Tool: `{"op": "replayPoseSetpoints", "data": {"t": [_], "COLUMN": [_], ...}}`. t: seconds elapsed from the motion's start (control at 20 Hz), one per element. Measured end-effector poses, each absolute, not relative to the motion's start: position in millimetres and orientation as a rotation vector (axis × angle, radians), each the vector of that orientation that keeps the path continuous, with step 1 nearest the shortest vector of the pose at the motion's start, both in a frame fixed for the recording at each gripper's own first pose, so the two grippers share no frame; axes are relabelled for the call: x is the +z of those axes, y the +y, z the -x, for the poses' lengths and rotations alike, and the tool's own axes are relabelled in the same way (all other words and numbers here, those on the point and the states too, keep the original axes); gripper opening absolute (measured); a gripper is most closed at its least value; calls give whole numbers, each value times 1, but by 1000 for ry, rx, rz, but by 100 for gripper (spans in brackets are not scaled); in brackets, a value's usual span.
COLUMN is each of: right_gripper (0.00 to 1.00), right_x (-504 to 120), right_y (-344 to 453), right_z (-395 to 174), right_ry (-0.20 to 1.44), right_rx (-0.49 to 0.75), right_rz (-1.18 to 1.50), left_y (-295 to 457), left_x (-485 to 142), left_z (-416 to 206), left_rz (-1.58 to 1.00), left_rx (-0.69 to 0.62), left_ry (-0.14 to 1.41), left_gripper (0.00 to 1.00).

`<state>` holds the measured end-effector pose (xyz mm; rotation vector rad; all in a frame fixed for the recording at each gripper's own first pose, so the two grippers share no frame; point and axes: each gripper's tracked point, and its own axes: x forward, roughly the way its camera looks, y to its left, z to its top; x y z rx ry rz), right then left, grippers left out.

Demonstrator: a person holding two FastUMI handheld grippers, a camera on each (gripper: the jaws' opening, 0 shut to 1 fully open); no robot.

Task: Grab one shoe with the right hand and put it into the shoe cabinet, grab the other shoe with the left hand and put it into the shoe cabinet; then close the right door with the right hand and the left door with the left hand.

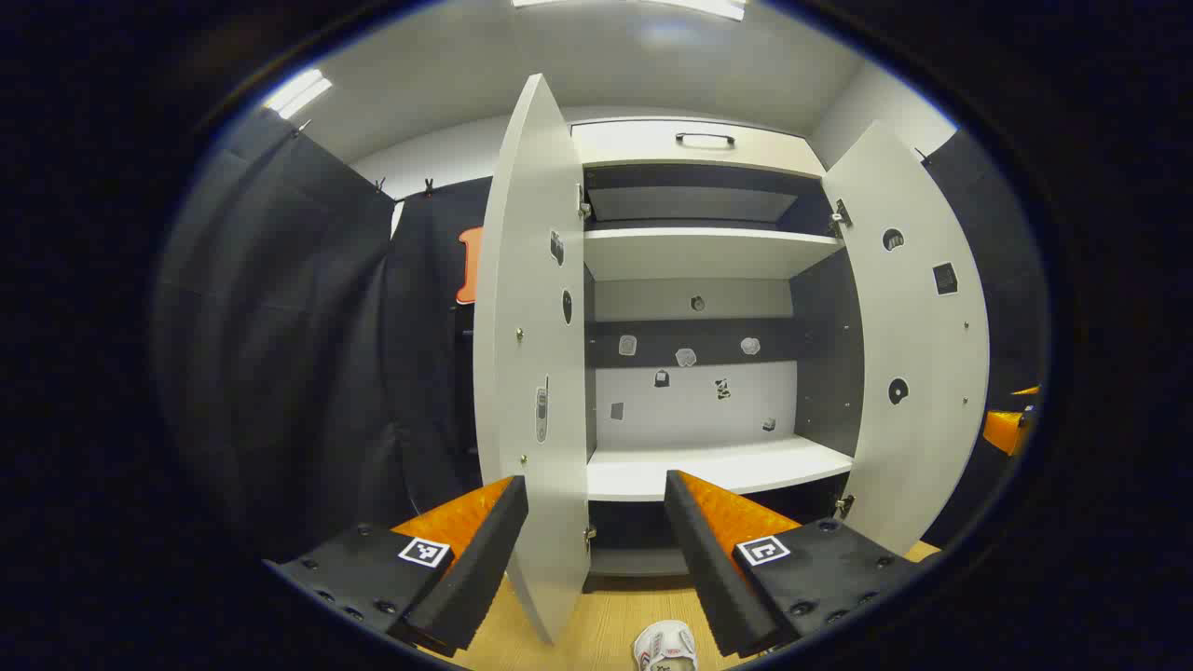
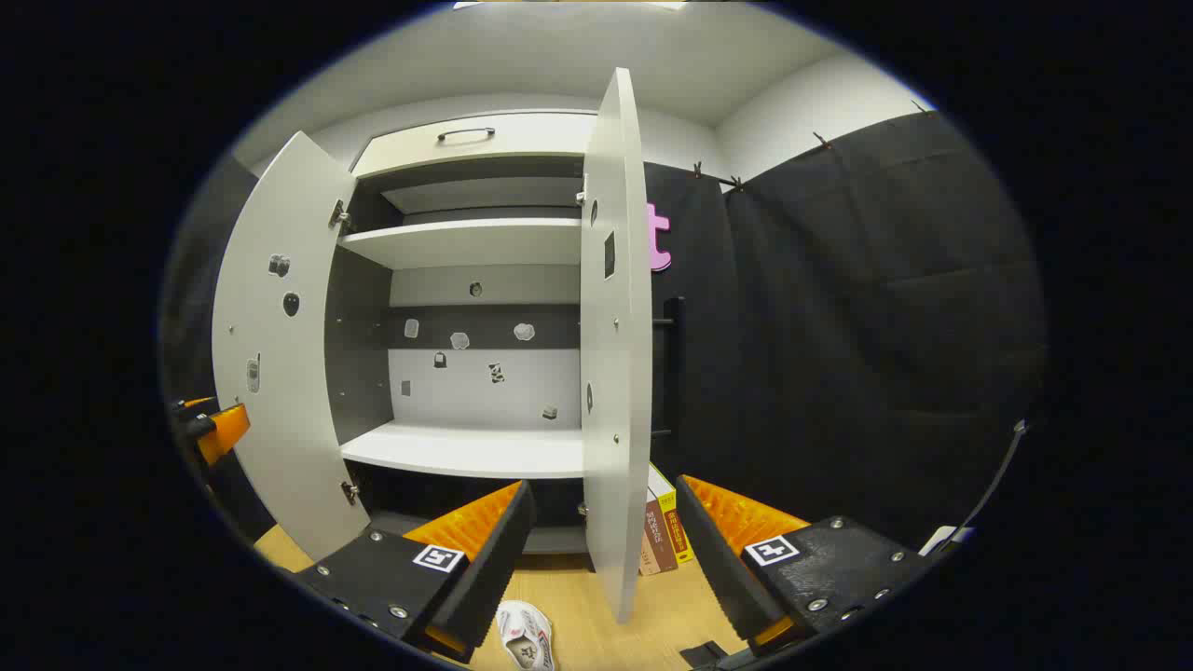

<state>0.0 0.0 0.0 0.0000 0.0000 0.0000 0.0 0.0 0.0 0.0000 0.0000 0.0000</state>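
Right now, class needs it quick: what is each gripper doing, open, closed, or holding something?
Left gripper: open, holding nothing, facing the open cabinet.
Right gripper: open, holding nothing, a shoe on the floor below it.

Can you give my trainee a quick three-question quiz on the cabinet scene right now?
1. True or false: both cabinet doors, the left door and the right door, stand open.
2. Where does the shoe lie? A) on the lower shelf B) on the floor in front of the cabinet C) between the right gripper's fingers
3. Fill in: the left gripper and the right gripper are both ____ and hold nothing.

Key: 1 true; 2 B; 3 open. The lower shelf is bare.
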Motion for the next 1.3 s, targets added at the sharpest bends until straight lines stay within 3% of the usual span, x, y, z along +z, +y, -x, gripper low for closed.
{"op": "replayPoseSetpoints", "data": {"t": [0.3,0.4,0.45,0.55,0.85,1.3], "right_gripper": [94,94,94,94,94,94], "right_x": [-7,-5,-4,-7,-14,-82], "right_y": [12,19,21,23,25,47], "right_z": [13,18,17,16,11,2], "right_ry": [8,1,-9,5,20,146], "right_rx": [-56,-41,-26,-1,31,86], "right_rz": [19,19,28,45,33,27], "left_y": [7,13,17,27,31,30], "left_x": [-1,5,13,26,19,14], "left_z": [-9,-7,-4,2,11,10], "left_rz": [-5,30,45,24,40,15], "left_rx": [-42,-40,-26,23,45,40], "left_ry": [1,-6,-20,-53,-28,-10], "left_gripper": [96,99,94,93,96,94]}}
